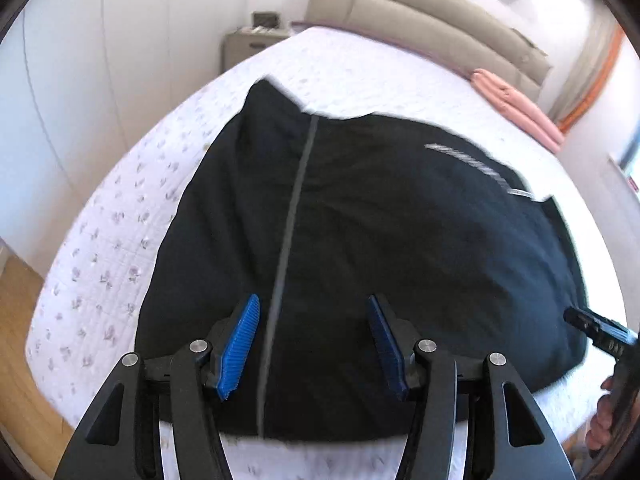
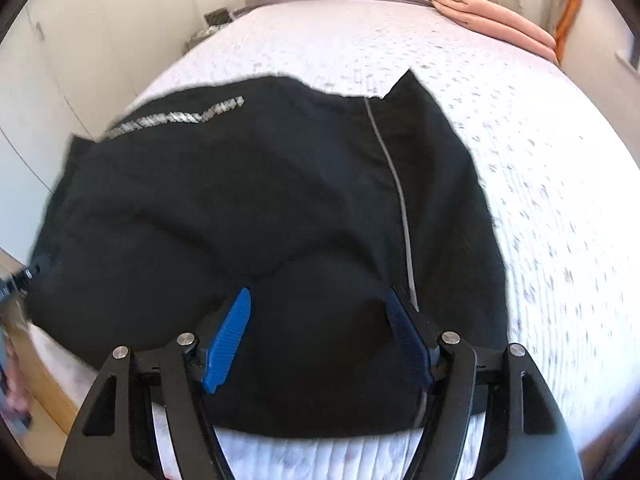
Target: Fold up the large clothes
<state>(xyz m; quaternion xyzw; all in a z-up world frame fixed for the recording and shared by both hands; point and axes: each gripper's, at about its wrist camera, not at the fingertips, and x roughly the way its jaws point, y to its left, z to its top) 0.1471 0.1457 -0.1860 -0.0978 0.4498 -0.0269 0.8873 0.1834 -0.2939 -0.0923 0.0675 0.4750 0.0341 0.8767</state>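
A large black garment (image 1: pixel 380 248) with a grey stripe and a silver print lies spread on the bed; it also fills the right wrist view (image 2: pixel 248 216). My left gripper (image 1: pixel 314 312) is open, its blue pads hovering over the garment's near edge, straddling the grey stripe (image 1: pixel 290 216). My right gripper (image 2: pixel 318 304) is open over the near edge, with the grey stripe (image 2: pixel 402 208) by its right finger. The right gripper shows at the right edge of the left wrist view (image 1: pixel 596 326); the left gripper shows at the left edge of the right wrist view (image 2: pixel 18 280).
The bed has a white floral quilt (image 1: pixel 120 248), also seen in the right wrist view (image 2: pixel 560 184). A folded pink blanket (image 1: pixel 516 108) lies by the beige headboard (image 1: pixel 420 12). A nightstand (image 1: pixel 248 42) stands by white wardrobes. Wooden floor (image 1: pixel 20 320) lies at the left.
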